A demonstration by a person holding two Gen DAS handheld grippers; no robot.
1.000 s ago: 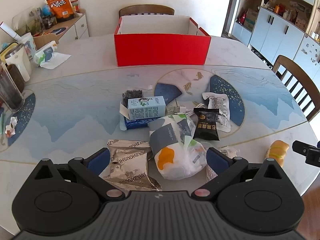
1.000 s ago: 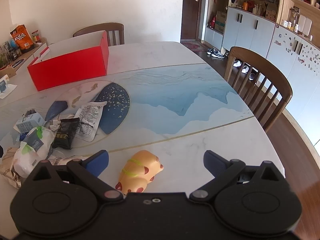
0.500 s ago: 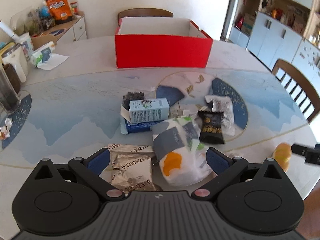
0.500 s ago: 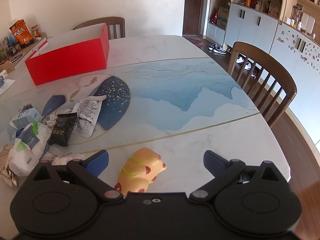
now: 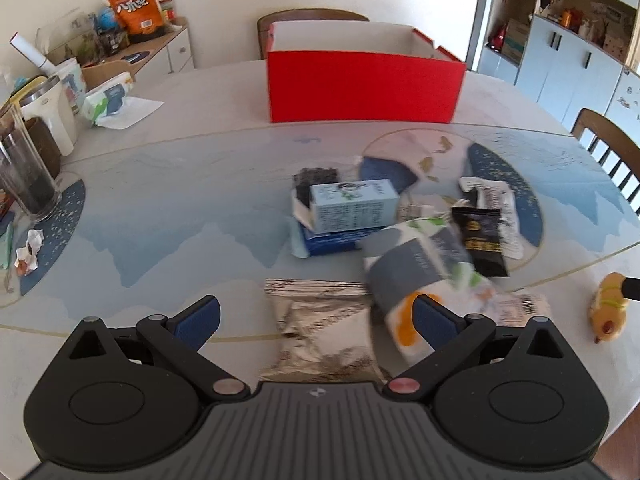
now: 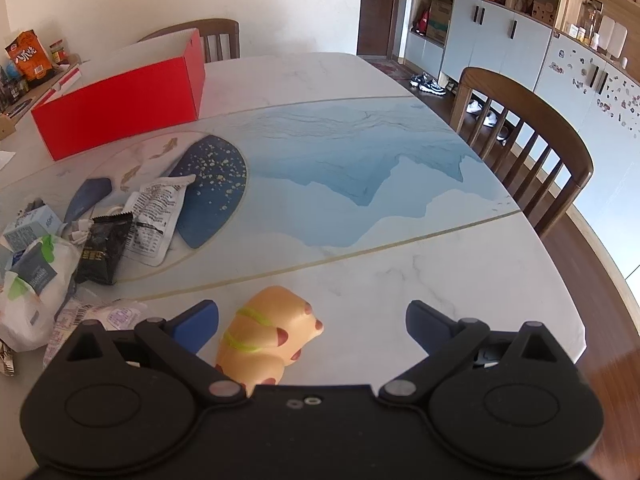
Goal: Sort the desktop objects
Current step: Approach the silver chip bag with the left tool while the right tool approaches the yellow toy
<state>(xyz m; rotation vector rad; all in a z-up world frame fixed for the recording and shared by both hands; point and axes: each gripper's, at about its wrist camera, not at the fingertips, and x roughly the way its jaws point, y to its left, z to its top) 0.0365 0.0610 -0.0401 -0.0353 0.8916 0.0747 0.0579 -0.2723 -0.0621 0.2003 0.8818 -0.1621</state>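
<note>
Left wrist view: at the far left of the worktop (image 5: 192,168) stand a dark glass tumbler (image 5: 25,184) and a white jug (image 5: 48,114), with a crumpled paper scrap (image 5: 29,249) nearer the edge and a tissue pack (image 5: 108,100) lying on a white sheet further back. The left tongs (image 5: 316,318) are spread wide and hold nothing; between their blue fingers (image 5: 198,320) lies a silver foil packet (image 5: 320,332), flat on the worktop. Beyond it a pale blue carton (image 5: 352,204) rests on a dark blue box (image 5: 336,240). To the right of the packet sits a white plastic bag (image 5: 424,276) with grey and orange print, blurred, partly behind the right-hand finger. A black sachet (image 5: 482,240) lies beside it, overlapping a white printed wrapper (image 5: 496,204). At the back stands an open red box (image 5: 366,86). At the far right lies an orange squishy toy (image 5: 608,308).

Right wrist view: the bag (image 6: 36,280), the black sachet (image 6: 105,248) and the white wrapper (image 6: 158,216) crowd the left side, with the red box (image 6: 120,108) behind them. The right tongs (image 6: 312,322) are likewise wide apart and empty; the orange toy (image 6: 266,332) lies on the worktop between the fingers, close to the left one (image 6: 198,326); whether they touch I cannot tell. A wooden chair (image 6: 528,136) stands at the right edge.
</note>
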